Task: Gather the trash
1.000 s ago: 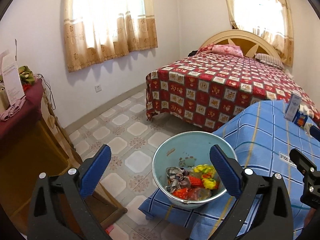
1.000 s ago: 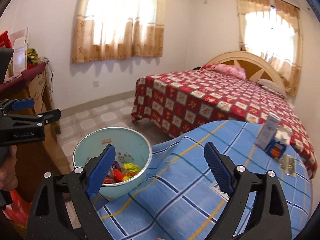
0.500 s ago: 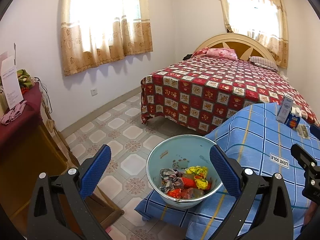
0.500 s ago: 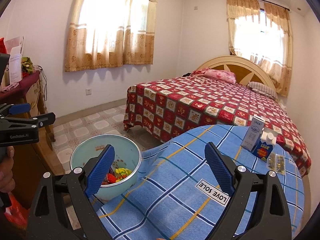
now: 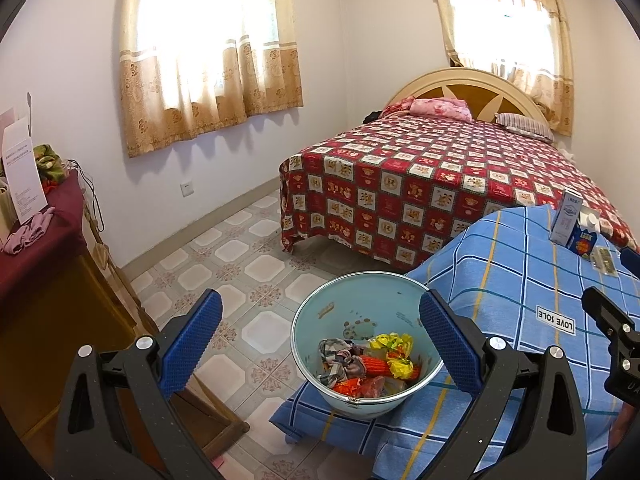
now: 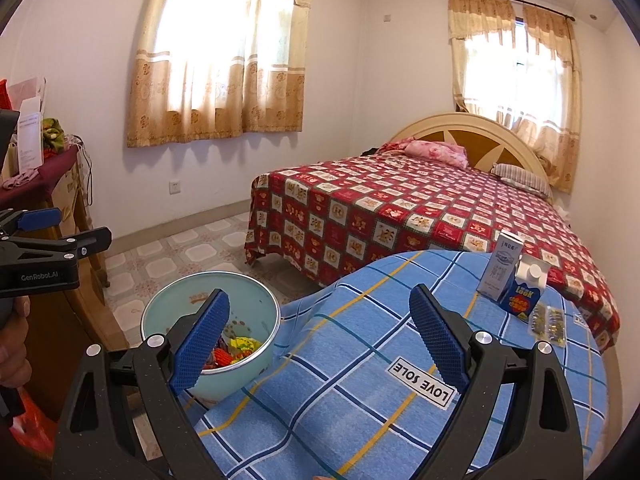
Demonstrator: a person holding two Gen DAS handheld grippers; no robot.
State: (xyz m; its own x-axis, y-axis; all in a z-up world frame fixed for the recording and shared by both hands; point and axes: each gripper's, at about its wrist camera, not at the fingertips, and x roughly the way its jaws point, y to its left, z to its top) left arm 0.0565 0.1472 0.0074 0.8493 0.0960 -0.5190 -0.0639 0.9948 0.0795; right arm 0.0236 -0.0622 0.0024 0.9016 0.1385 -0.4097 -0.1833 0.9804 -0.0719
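Both the left gripper (image 5: 316,346) and right gripper (image 6: 320,338) gape empty; the far-right cartons (image 6: 514,280) look light, crushable, best pinched across flat sides.

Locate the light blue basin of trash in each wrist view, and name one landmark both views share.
Left wrist view: the light blue basin sits low and centre, between the open left gripper fingers, on the blue checked cloth's corner.
Right wrist view: the basin sits lower left, partly behind the right gripper.
Shared landmark: the LOVE SOLE label on the blue checked cloth.
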